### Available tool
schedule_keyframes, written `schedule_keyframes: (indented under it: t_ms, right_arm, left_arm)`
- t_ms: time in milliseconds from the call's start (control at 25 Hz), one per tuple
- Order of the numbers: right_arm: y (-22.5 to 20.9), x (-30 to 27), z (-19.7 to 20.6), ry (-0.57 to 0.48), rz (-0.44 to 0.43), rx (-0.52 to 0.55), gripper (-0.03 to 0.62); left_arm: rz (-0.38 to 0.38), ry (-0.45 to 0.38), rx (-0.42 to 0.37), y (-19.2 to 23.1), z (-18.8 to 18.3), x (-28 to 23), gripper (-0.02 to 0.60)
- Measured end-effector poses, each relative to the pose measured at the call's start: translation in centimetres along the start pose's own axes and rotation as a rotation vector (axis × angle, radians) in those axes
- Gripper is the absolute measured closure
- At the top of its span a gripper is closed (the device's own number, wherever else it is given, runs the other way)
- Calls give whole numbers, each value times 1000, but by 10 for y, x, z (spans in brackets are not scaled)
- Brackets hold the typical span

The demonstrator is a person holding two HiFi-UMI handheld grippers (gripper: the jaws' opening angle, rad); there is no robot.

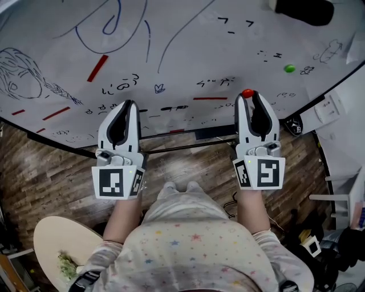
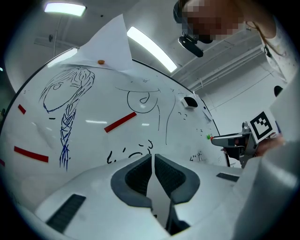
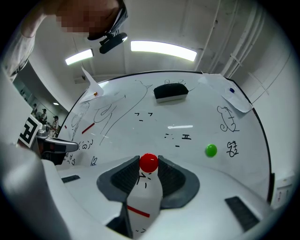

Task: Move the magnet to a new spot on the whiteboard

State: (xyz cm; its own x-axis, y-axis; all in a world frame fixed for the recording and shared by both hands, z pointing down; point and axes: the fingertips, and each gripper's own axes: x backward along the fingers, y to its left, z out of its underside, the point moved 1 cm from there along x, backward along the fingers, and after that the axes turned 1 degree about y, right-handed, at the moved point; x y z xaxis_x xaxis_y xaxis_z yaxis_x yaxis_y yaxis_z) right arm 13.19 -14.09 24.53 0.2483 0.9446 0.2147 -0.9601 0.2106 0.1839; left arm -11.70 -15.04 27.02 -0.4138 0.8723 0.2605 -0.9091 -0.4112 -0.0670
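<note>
A small red magnet (image 1: 247,93) (image 3: 149,162) sits between the fingertips of my right gripper (image 1: 248,97) (image 3: 149,165), which is shut on it at the lower edge of the whiteboard (image 1: 188,45) (image 3: 187,117). Whether the magnet touches the board I cannot tell. My left gripper (image 1: 129,105) (image 2: 153,157) is shut and holds nothing; it points at the board's lower part (image 2: 93,140), to the left of the right gripper. The board bears blue and black scribbles and red strips.
A green magnet (image 1: 290,68) (image 3: 211,150) sticks to the board up and right of the red one. A black eraser (image 1: 302,10) (image 3: 171,91) sits at the board's top. Paper sheets (image 2: 105,47) (image 3: 236,101) hang on the board. A round wooden table (image 1: 57,245) stands lower left.
</note>
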Motion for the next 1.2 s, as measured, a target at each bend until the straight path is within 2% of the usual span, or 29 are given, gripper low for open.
schedule_keyframes:
  t_ms: [1200]
  right_arm:
    - [-9, -35, -3, -33, -70, -5, 471]
  left_arm:
    - [-53, -4, -30, 6, -2, -15, 552]
